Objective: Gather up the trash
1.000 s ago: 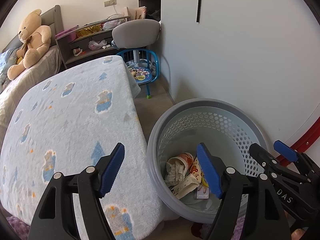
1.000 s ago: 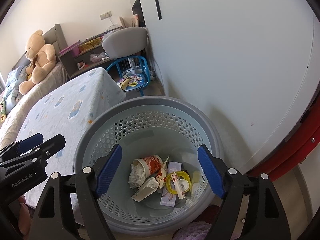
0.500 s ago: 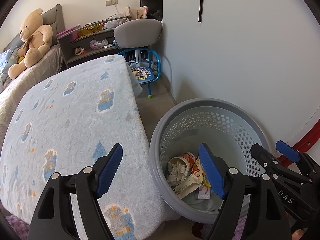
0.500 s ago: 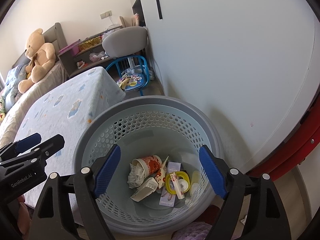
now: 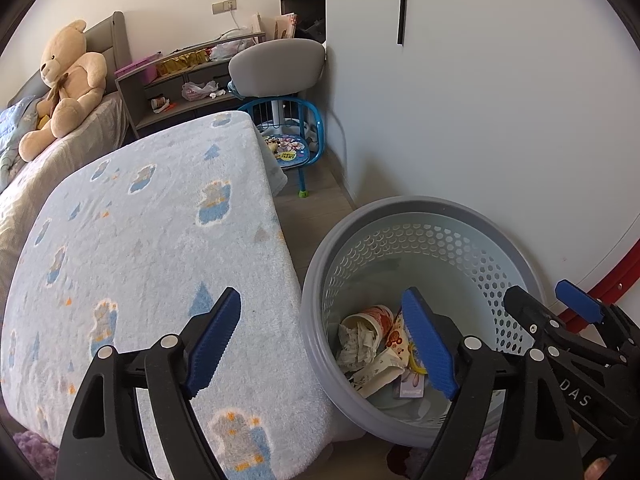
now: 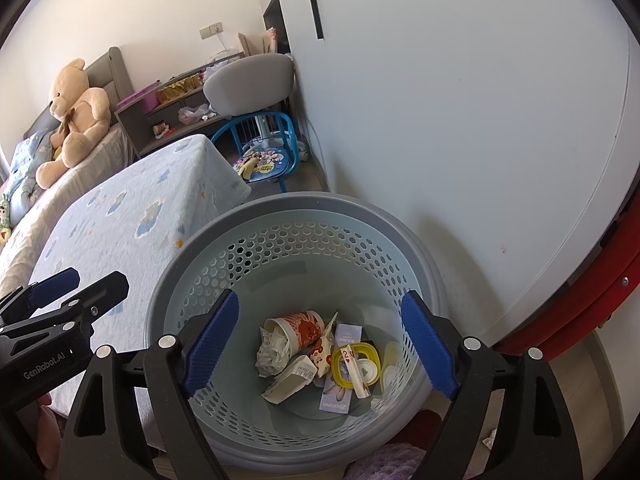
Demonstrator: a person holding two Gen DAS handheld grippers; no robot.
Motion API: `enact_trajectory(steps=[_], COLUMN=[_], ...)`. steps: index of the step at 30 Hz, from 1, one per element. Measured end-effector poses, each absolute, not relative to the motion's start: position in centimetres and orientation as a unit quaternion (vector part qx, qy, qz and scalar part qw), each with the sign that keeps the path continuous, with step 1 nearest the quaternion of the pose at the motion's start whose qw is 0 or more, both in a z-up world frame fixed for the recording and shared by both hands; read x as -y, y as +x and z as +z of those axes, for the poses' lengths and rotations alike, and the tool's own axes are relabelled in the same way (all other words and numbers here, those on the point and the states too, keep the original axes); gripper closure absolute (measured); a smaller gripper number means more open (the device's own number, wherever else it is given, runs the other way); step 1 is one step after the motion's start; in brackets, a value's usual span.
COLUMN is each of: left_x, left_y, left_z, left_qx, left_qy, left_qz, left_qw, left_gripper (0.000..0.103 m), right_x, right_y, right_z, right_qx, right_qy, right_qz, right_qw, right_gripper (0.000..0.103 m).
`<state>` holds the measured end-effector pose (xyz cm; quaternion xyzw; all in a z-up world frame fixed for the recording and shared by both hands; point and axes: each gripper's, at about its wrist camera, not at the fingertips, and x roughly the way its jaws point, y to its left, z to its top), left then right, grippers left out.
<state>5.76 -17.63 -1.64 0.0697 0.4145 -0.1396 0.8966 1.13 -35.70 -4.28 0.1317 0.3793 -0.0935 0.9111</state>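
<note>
Nearest to me, the left hand-held gripper (image 5: 322, 340) was spread wide and its jaws were opening, nothing between its blue pads; one finger hung over the blanket-covered bed (image 5: 152, 232), the other over the basket's edge. My right hand-held gripper (image 6: 320, 340) was likewise spread and opening, empty, poised directly above the grey perforated laundry basket (image 6: 296, 240) that served as the bin. At the bottom of that basket lay the collected trash: a red-patterned paper cup (image 6: 300, 328) on its side stuffed with crumpled paper (image 6: 272, 350), a yellow-rimmed lid (image 6: 358, 366) with a playing card across it, and a small purple packet (image 6: 338, 394). The basket stood on the floor between the bed's corner and the white wall (image 6: 460, 120). Farther off I saw a blue child's chair (image 5: 294, 140), a grey chair (image 5: 276, 66) behind it, a cluttered low shelf (image 5: 176, 80), and a teddy bear (image 5: 66, 84) sitting on the bed.
</note>
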Motion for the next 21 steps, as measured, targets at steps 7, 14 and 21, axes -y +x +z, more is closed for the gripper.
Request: enact_trajectory(steps=[7,14,21], left_x=[17.74,17.72,17.77], left_y=[5.73,5.76,5.69], left_z=[-1.45,-1.49,-1.45], left_qx=[-0.413,-0.414,-0.413], left_qy=[0.072,0.072,0.073], left_qz=[-0.136,-0.131,-0.129], left_qw=[0.898,0.898,0.899], left_gripper=[0.021,0.02,0.02], right_x=[35.73,35.7,35.71], right_y=[1.16,1.14,1.15], right_z=[-4.34,-4.32,-4.33], right_qx=[-0.379,-0.379,-0.379], right_qy=[0.132,0.132,0.132], right_qz=[-0.094,-0.094,-0.094], right_qw=[0.911,0.911,0.911], right_gripper=[0.021,0.021,0.021])
